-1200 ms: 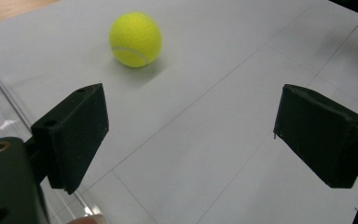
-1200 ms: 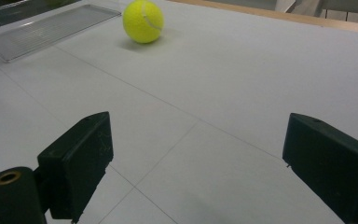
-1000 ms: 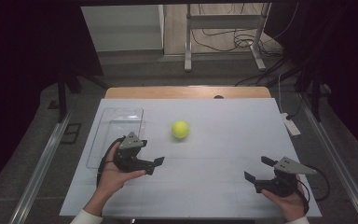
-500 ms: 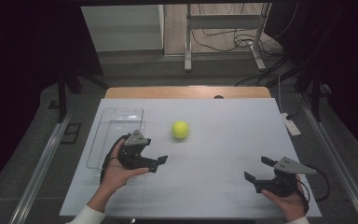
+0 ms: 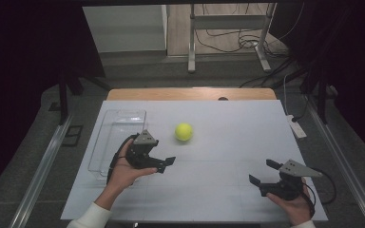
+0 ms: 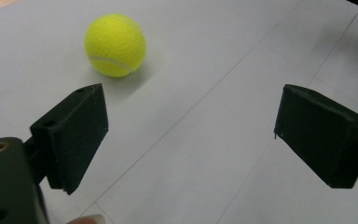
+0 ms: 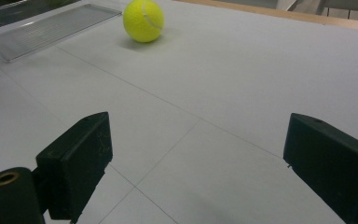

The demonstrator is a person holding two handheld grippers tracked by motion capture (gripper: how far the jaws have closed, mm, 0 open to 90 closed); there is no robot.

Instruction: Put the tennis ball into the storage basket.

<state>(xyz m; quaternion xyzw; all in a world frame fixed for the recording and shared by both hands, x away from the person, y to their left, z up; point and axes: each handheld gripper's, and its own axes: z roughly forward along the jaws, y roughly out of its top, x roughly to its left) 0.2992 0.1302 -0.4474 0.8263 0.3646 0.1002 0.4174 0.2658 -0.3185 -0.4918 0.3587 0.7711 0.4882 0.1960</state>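
Note:
A yellow tennis ball (image 5: 184, 131) rests on the white table top (image 5: 228, 142), a little beyond the middle. My left gripper (image 5: 164, 154) hovers just short and left of it, jaws open and empty. In the left gripper view the ball (image 6: 115, 44) lies ahead and left of the gap, beyond the left gripper (image 6: 193, 107). My right gripper (image 5: 264, 172) stays near the front right edge, open with nothing in it. The right gripper view has the ball (image 7: 143, 20) far ahead, past the right gripper (image 7: 198, 126).
A clear plastic tray (image 5: 123, 114) lies along the table's left side, beside my left hand, and its corner (image 7: 51, 28) appears in the right gripper view. A small white device (image 5: 297, 128) sits at the right edge. A wooden strip (image 5: 190, 93) borders the far side.
My left gripper has shifted slightly to the right, closer to the ball. The right gripper and the ball have stayed where they were.

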